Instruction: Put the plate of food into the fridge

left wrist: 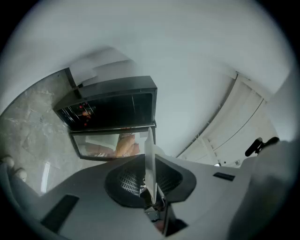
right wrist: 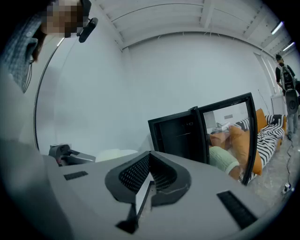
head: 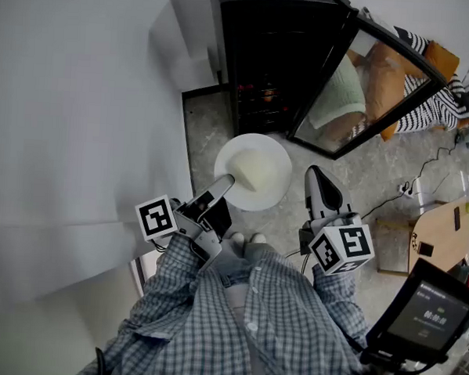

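A white plate (head: 258, 176) with a pale mound of food hangs over the floor in front of the open black fridge (head: 264, 63). My left gripper (head: 224, 185) is shut on the plate's near-left rim. In the left gripper view the plate (left wrist: 149, 159) shows edge-on between the jaws of the left gripper (left wrist: 150, 187), and the fridge (left wrist: 115, 105) lies ahead. My right gripper (head: 314, 176) is to the right of the plate, shut and empty. In the right gripper view the right gripper (right wrist: 150, 161) has its jaws together, with the plate (right wrist: 115, 153) to the left and the fridge (right wrist: 180, 133) ahead.
The fridge's glass door (head: 365, 88) stands swung open to the right and mirrors cushions. A white wall (head: 74, 112) runs along the left. On the right are a striped sofa (head: 440, 88), a floor cable with a power strip (head: 411, 188), a wooden board (head: 444, 229) and a screen device (head: 428, 314).
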{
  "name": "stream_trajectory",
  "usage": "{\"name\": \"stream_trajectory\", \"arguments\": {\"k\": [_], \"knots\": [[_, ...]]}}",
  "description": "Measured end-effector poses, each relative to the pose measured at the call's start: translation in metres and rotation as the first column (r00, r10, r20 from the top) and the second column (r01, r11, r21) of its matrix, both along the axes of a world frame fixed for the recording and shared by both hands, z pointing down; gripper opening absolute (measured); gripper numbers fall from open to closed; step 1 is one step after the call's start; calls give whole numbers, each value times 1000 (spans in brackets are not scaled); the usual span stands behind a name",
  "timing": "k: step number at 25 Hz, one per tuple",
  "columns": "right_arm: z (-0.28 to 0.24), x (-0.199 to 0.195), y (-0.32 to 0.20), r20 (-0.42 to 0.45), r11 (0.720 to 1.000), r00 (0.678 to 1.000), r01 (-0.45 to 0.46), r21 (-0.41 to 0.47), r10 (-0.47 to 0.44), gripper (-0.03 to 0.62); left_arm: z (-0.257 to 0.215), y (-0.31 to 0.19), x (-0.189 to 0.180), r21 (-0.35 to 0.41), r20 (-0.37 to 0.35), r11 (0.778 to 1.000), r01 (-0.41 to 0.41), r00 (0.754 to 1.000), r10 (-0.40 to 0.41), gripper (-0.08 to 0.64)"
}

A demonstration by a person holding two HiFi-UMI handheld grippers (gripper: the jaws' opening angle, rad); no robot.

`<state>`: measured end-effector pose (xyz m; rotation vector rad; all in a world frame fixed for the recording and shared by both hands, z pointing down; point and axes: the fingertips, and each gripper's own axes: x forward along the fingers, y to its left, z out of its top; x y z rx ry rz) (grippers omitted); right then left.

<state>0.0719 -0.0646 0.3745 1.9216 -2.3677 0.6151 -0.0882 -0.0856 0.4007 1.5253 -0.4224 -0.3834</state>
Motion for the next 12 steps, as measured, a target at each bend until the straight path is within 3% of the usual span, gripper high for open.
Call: {"name": "stream_trajectory", "arguments": {"k": [7,10,12], "knots": [[0,4,-1,50,1000,999,-18,-9,19,6,0,2,0,0,0,1000,9,1000,-9,46],[3,-1,-1,203,999,979,7,-52,4,6,-1,2,-1,4,1,1000,16,1000,-16,46],[2,-6,1,352,996,936,37,-76,-8,6,-1,2,-2,7,-1,1000,22,1000,-22,46]]}}
